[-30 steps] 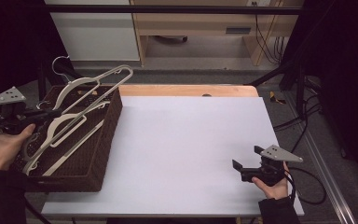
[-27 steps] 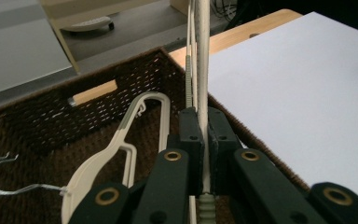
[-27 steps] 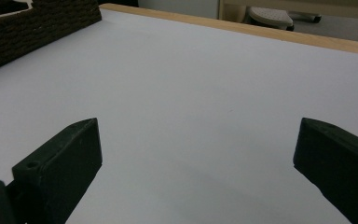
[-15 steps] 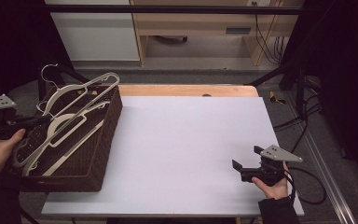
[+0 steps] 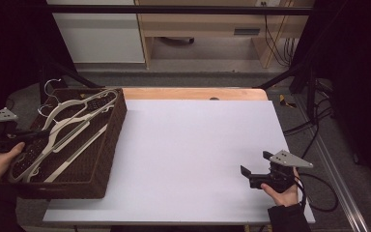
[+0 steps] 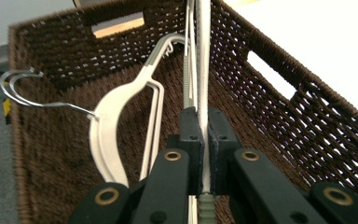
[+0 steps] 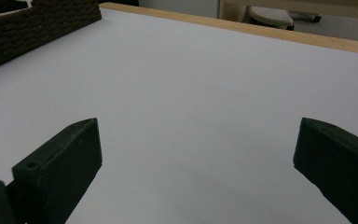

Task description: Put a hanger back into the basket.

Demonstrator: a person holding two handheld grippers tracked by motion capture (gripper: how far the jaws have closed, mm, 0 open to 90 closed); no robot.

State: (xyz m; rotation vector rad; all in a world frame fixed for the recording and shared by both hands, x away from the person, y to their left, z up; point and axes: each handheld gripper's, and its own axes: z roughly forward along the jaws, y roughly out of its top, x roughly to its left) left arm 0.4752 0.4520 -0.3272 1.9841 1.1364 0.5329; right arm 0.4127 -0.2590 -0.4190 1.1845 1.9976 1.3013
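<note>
High view shows the left gripper has sunk and drawn back toward the person since a second ago, carrying its cream hanger lower into the wicker basket, where other hangers lie. Left gripper view confirms its jaws clamped on the hanger's thin bar, so release looks close. Right gripper rests wide open on the table, empty.

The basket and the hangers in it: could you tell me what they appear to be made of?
The basket looks like dark brown woven wicker or rattan, matte, with visible plaited strands. The hangers look like smooth cream plastic, possibly painted wood, with shiny metal wire hooks. The left gripper is shut on one.
</note>
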